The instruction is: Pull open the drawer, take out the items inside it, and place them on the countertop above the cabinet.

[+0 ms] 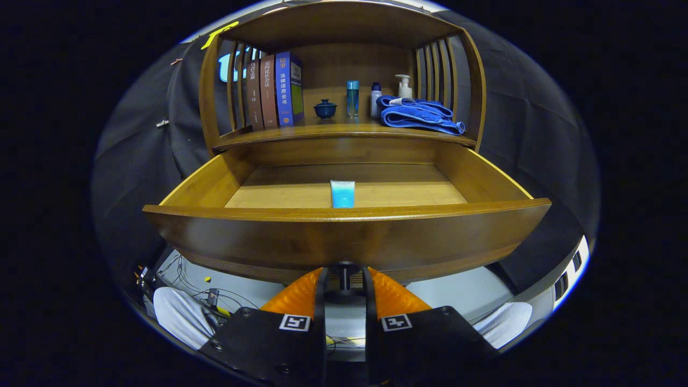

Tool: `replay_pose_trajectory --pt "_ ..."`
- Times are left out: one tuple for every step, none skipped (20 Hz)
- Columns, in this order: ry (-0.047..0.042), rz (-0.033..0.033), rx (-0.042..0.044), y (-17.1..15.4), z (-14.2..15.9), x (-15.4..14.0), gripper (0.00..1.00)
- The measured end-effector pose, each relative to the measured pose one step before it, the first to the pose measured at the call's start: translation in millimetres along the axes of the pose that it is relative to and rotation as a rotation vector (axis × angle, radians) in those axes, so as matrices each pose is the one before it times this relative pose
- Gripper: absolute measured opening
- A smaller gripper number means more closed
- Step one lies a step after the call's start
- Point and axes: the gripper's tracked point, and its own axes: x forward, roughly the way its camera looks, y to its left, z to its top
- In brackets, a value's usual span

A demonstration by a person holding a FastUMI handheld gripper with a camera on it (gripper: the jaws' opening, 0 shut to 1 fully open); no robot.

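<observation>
The drawer [344, 236] stands pulled well out, so opening looks done. The gripper [344, 279] has its jaws narrow around the drawer knob [344, 270]. A blue tube [342, 194] lies inside, not yet moved to the countertop [344, 130].
</observation>
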Motion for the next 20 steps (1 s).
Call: replay_pose_trajectory --pt "0.0078 -0.00133 -0.00442 -0.69 -0.84 -0.28 0.33" --pt "0.00761 -0.00515 0.00107 -1.04 -0.96 -1.48 0.37" --pt "0.00487 -0.0119 0.00575 -1.53 0.16 -4.01 0.42" --pt "-0.0121 -0.00925 0.00469 -0.57 2.55 -7.05 0.5" --pt "-0.01362 -0.00817 0.00589 -1.83 4.58 -8.04 0.63" --pt "-0.01354 -0.00476 0.01222 -1.01 6.93 -8.77 0.75" --pt "-0.01666 -0.00445 0.0123 -1.95 6.3 -1.73 0.88" --pt "-0.00945 -0.00311 0.01163 -2.28 9.64 -7.15 1.0" --pt "-0.00803 0.00271 0.01174 0.4 10.94 -11.0 1.0" --pt "-0.00835 0.01053 0.01108 2.74 11.34 -2.5 1.0" --pt "0.00013 0.01554 0.00636 3.93 13.12 -0.54 1.0" --pt "0.00765 0.01063 -0.00097 2.65 10.69 2.1 1.0" --pt "0.007 0.01376 -0.00739 2.94 11.85 4.52 1.0" --pt "0.00477 0.01651 -0.00511 4.44 13.46 7.71 1.0" --pt "0.00352 0.00927 -0.00634 2.28 12.48 9.7 1.0" --pt "0.01419 0.00621 -0.00871 2.15 10.69 13.34 1.0" --pt "0.02168 0.0068 -0.00568 2.13 7.12 13.41 1.0" --pt "0.03158 0.00048 -0.0035 1.38 5.71 14.65 1.0" --pt "0.03366 -0.00137 -0.00336 0.47 5.23 15.61 1.0" --pt "0.04022 0.00772 0.00127 2.4 2.13 15.02 1.0"
